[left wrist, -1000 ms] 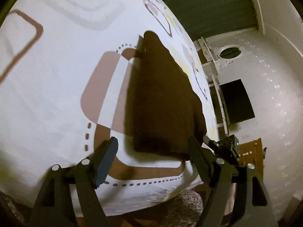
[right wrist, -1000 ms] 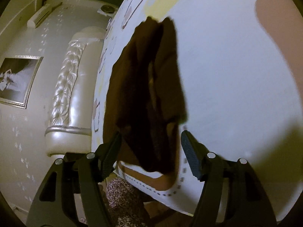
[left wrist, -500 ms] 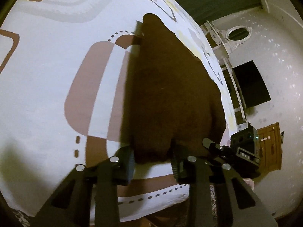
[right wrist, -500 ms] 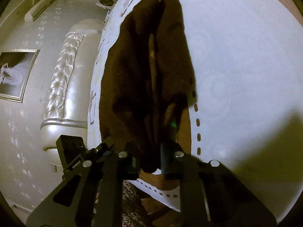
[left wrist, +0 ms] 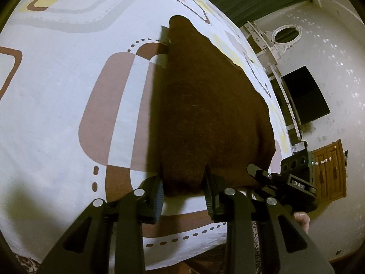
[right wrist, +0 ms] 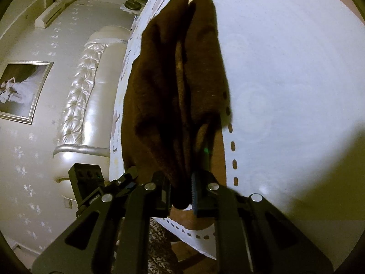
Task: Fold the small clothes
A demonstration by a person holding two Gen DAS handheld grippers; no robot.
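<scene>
A dark brown garment (left wrist: 209,111) lies on a white bedsheet with brown and yellow shapes (left wrist: 68,73). My left gripper (left wrist: 183,194) is at the garment's near edge, its jaws closed in around the hem. In the right wrist view the same garment (right wrist: 178,86) lies bunched in long folds. My right gripper (right wrist: 181,191) is shut on its near end. The right gripper also shows in the left wrist view (left wrist: 294,182), just right of the garment's near corner.
The bed's near edge (left wrist: 182,246) runs just below the grippers. A padded cream headboard (right wrist: 91,96) and a framed picture (right wrist: 20,91) stand to the left. A dark screen (left wrist: 305,96) and a wooden cabinet (left wrist: 330,171) stand to the right.
Both grippers have moved in from open and apart to the garment's near edge and closed on it. The garment now fills more of both views.
</scene>
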